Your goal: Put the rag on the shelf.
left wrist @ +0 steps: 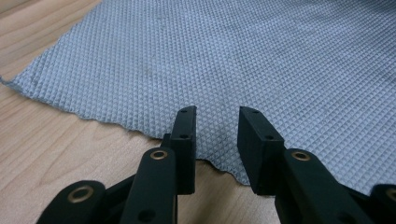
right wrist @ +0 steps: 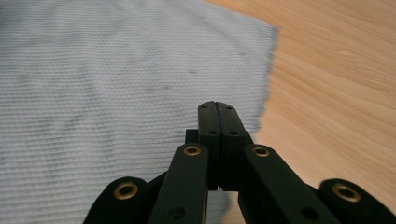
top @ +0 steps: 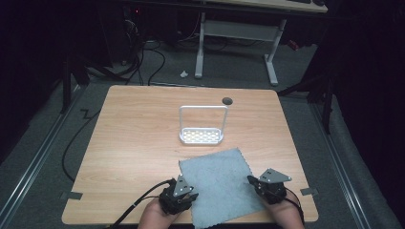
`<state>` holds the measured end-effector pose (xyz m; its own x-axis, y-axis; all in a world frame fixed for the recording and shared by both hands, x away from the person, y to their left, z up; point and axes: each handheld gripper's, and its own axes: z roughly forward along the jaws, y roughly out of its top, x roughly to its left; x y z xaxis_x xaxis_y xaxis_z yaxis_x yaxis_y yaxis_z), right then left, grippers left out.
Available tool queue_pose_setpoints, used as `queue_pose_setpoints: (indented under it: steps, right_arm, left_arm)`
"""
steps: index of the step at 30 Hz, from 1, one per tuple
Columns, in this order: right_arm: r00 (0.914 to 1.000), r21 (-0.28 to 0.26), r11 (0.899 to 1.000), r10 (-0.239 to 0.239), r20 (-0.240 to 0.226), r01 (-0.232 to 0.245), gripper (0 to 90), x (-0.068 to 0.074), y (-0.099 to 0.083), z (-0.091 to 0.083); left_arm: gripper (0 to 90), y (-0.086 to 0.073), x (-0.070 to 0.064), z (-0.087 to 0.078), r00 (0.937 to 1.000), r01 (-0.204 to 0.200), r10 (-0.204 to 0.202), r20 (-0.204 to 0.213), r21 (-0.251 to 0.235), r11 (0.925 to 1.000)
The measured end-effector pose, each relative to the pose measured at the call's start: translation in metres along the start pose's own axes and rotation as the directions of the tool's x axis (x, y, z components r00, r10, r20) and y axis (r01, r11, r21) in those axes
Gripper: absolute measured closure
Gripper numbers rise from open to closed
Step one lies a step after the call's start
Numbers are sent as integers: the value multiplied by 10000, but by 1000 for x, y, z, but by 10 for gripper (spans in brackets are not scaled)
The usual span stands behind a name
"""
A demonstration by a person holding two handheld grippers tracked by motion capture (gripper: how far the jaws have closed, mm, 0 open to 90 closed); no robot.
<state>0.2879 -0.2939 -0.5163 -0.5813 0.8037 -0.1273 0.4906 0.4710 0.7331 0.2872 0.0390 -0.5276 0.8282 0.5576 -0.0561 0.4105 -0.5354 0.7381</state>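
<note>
A grey-blue waffle-weave cloth (top: 217, 183) lies flat at the near middle of the wooden table (top: 133, 143). My left gripper (top: 192, 195) is at the cloth's left edge. In the left gripper view it (left wrist: 217, 116) stands open, its jaws low over the hem of the cloth (left wrist: 233, 56) with nothing between them. My right gripper (top: 251, 181) is at the cloth's right edge. In the right gripper view it (right wrist: 216, 105) is shut, jaws pressed together over the cloth (right wrist: 93, 70) near its right hem; I see no fabric pinched between them.
A small white rack (top: 201, 137) with a perforated base and a tall frame stands upright just beyond the cloth. A dark round hole (top: 227, 100) sits near the table's far edge. Cables trail from the grippers off the near edge. Bare wood lies left and right.
</note>
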Motion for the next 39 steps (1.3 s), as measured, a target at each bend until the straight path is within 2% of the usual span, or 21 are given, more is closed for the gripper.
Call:
queue_pose_setpoints:
  steps: [3,10,16,18,24,29,34,39]
  right_arm:
    - [9993,94,9994,332,169,-334,900,-9,1,5]
    - [9984,388,9978,530,193,-537,900,-16,5,18]
    - [9995,502,9983,296,-116,-290,900,-9,6,21]
    - [9994,497,9986,178,-281,-164,900,-4,7,20]
    - [9975,477,9984,-256,-655,288,900,10,7,17]
    - [9955,455,9978,-452,-838,491,900,17,6,15]
    - [9943,469,9973,-522,-927,567,900,21,5,13]
    - [9916,466,9963,-665,-1112,720,900,23,2,8]
  left_arm:
    - [696,0,1,0,10000,-28,28,-51,4,10000]
    - [712,-3,5,-3,9995,-21,22,-321,25,10000]
    - [712,-8,18,-9,9981,244,-244,-560,-1,9997]
    - [712,-10,25,-12,9964,383,-381,-757,6,9993]
    - [732,-15,41,-18,9910,1018,-1030,-860,-174,9946]
    - [772,-18,47,-20,9847,1398,-1425,-1005,-331,9896]
    - [778,-21,51,-23,9813,1621,-1651,-995,-374,9861]
    - [779,-26,51,-33,9823,1692,-1691,-809,-64,9856]
